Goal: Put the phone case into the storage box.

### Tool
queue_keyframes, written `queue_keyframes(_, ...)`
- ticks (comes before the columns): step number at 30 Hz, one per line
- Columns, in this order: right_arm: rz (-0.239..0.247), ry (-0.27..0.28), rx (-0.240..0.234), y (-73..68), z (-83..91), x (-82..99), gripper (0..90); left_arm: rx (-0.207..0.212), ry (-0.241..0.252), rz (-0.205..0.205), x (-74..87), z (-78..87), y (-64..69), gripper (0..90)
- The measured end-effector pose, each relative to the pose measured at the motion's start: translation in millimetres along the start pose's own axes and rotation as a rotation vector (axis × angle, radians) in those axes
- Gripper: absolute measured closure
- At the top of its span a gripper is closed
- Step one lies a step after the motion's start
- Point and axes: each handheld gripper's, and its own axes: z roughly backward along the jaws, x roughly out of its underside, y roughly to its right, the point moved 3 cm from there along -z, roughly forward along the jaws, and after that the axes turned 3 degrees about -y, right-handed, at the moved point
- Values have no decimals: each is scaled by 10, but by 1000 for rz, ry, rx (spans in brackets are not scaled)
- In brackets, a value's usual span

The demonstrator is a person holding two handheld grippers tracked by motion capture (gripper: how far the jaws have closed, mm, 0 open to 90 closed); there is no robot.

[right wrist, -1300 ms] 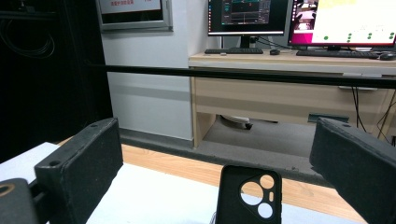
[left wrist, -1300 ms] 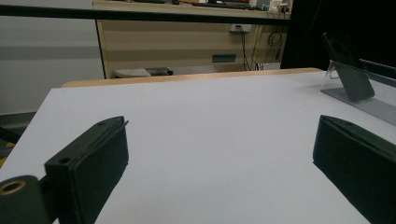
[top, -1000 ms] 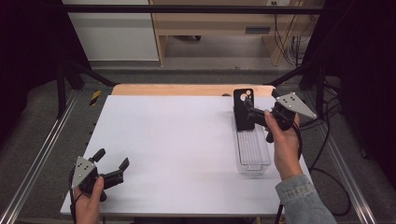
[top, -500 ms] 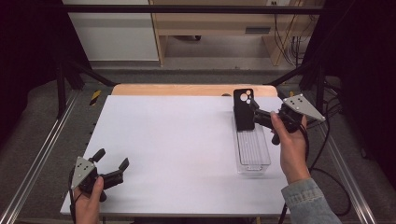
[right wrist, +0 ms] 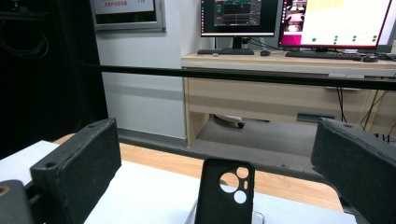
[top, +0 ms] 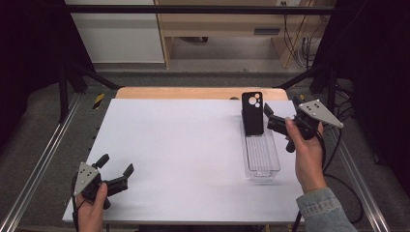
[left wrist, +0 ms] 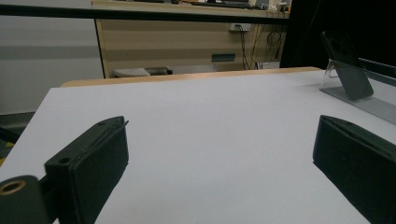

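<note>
Phone case (top: 252, 113) stands in the clear tray (top: 261, 162) — both grippers' jaws apart, empty

Right gripper (top: 283, 126): jaws just opened wider, off the phone case (top: 252, 113). Withdrawn slightly toward 3 o'clock. Case stands free.

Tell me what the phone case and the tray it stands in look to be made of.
Phone case: likely soft rubbery plastic, matte black with no glare, camera holes cut clean through.
Tray: clear hard plastic, possibly acrylic; the white table shows through its ribbed floor and its edges catch the light.
</note>
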Motion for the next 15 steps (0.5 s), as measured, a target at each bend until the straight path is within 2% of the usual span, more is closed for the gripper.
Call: queue_keyframes(15,-9,-6,9,57,74,65,21,0,5,-2,-7,9,-8,38)
